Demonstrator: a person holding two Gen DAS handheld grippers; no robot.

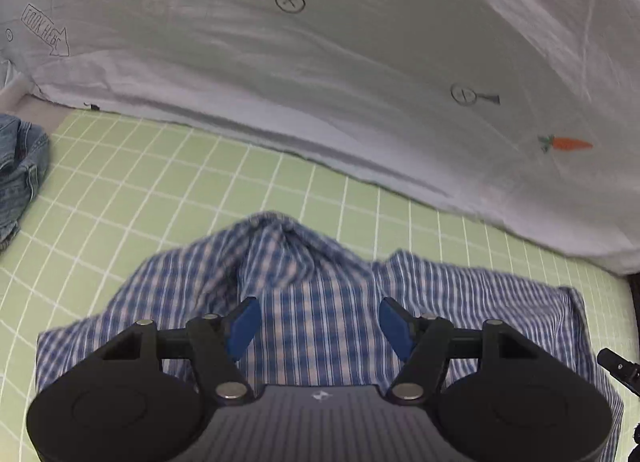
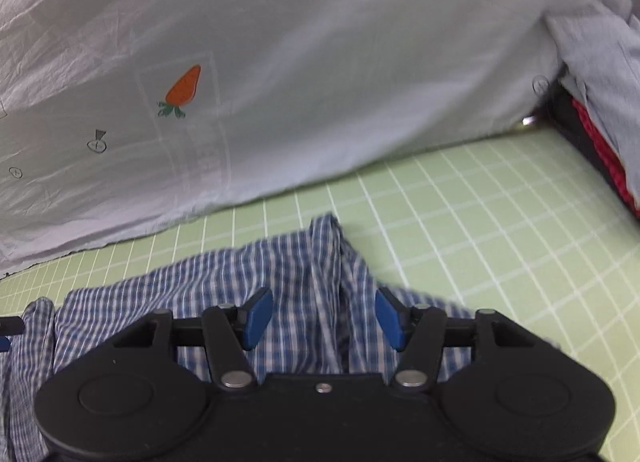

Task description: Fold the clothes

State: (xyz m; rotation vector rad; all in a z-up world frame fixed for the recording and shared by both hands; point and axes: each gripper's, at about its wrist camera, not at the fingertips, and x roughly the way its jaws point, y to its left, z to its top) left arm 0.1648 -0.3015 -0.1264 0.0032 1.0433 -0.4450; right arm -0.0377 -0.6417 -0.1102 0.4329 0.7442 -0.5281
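A blue and white checked shirt lies rumpled on the green grid mat. My left gripper hovers over it with its blue pads spread apart; a raised peak of cloth stands just beyond them, untouched by either pad. In the right wrist view the same shirt lies below my right gripper, which is also open, with a ridge of fabric rising between and past its fingers without being pinched. A bit of the other gripper shows at the left edge of the right wrist view.
A white sheet with a carrot print and drawn marks hangs behind the mat. Blue denim lies at the left edge. At the right are a grey garment and a black and red object.
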